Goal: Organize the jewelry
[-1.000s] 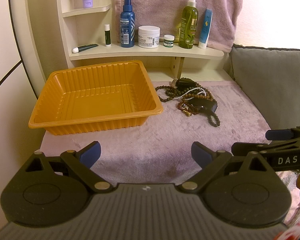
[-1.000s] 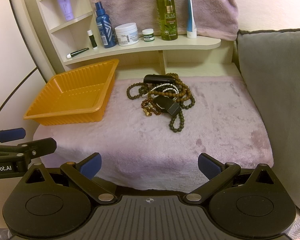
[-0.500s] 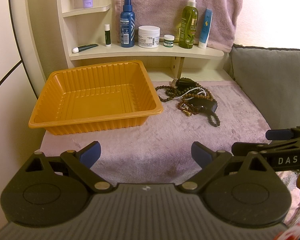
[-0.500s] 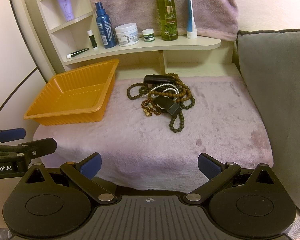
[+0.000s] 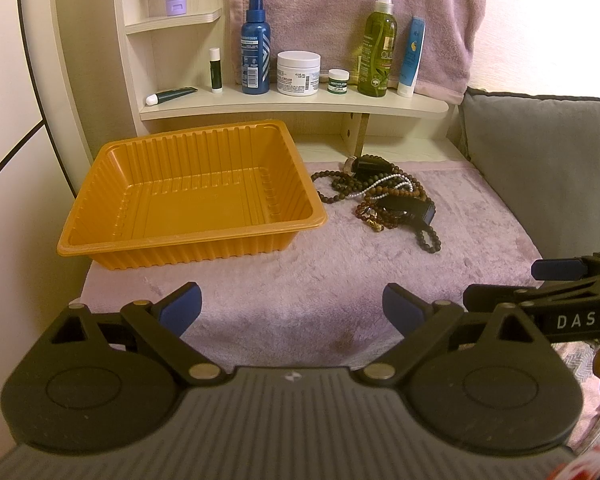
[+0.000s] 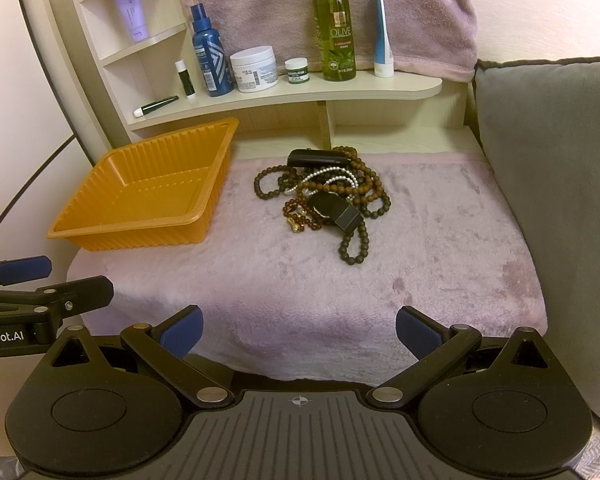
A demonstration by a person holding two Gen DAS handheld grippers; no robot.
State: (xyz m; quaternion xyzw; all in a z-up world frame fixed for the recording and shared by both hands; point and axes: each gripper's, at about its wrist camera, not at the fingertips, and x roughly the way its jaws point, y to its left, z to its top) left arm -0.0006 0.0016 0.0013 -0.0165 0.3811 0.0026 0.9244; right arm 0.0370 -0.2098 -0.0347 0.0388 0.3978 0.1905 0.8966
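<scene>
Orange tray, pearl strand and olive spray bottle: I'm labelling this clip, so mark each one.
orange tray (image 5: pixel 204 236), left wrist view, near rim
pearl strand (image 6: pixel 332 171), right wrist view, white beads
olive spray bottle (image 6: pixel 336 44), right wrist view, label

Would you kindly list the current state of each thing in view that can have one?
Orange ribbed plastic tray: upright, empty.
Tangled pile of bead necklaces and bracelets: heaped on the pink plush cloth, beside the tray, untouched.
Left gripper: open, holding nothing.
Right gripper: open, holding nothing.
Green olive spray bottle: upright, capped.
White cream jar: lid on.
</scene>
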